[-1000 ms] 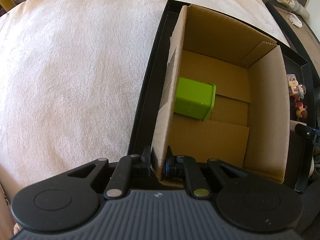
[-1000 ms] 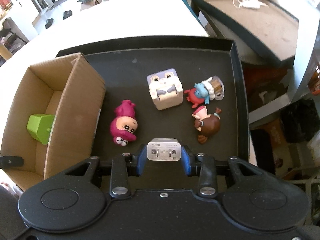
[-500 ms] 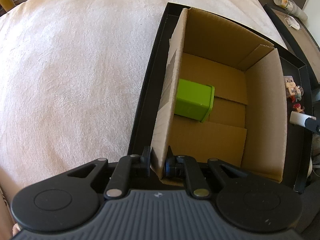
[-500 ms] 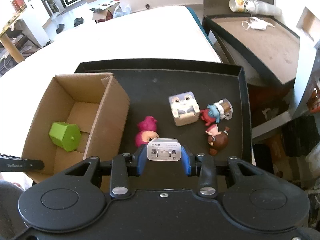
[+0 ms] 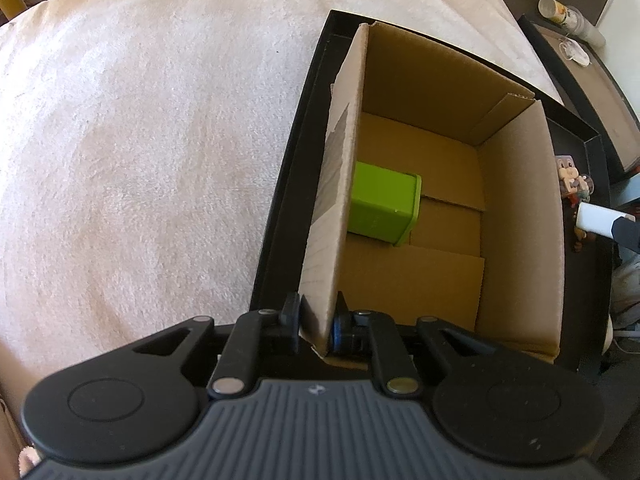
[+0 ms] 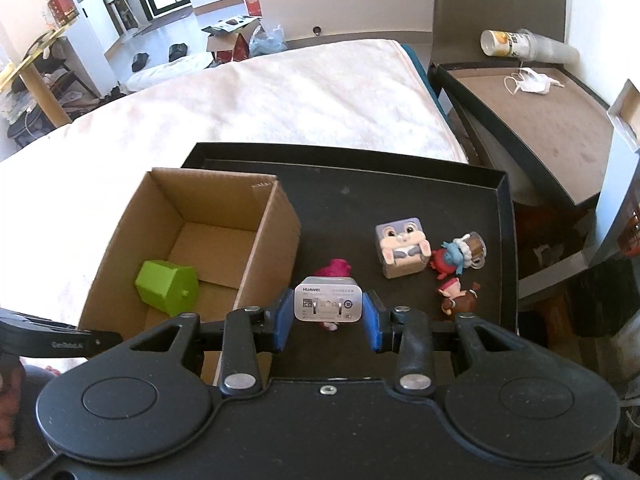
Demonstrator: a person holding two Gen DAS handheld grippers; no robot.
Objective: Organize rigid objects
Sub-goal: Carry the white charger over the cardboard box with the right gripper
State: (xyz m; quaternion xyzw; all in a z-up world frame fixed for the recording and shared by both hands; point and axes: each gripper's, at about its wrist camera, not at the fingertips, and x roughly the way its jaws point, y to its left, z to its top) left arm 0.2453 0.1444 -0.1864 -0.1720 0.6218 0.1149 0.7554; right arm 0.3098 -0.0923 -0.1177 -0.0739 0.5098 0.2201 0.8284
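A: Progress so far, as I judge it: one piece, the green block (image 6: pixel 167 288), lies inside the cardboard box (image 6: pixel 264 256). Four are left on the black tray (image 6: pixel 472 196): the bunny cube (image 6: pixel 402 250), a magenta figure (image 6: pixel 334 270), a blue-and-red figure (image 6: pixel 452 260) and a brown figure (image 6: pixel 458 300).

B: And the white charger (image 6: pixel 329 305)?

A: Clamped between the blue pads of the right gripper (image 6: pixel 329 314), label facing the camera, held above the tray. The box opening sits at about ten o'clock from it, just beside. The magenta figure is right behind the charger at twelve o'clock.

B: What's the left gripper (image 5: pixel 316 328) doing?

A: Closed narrow on the box's near-left wall, pinching the cardboard edge, probably to steady it. In its view the green block lies at about one o'clock against that wall, and the charger shows at three o'clock, outside the box's right wall.

B: So the drop is still to do.

A: Yes, it isn't over the opening yet.
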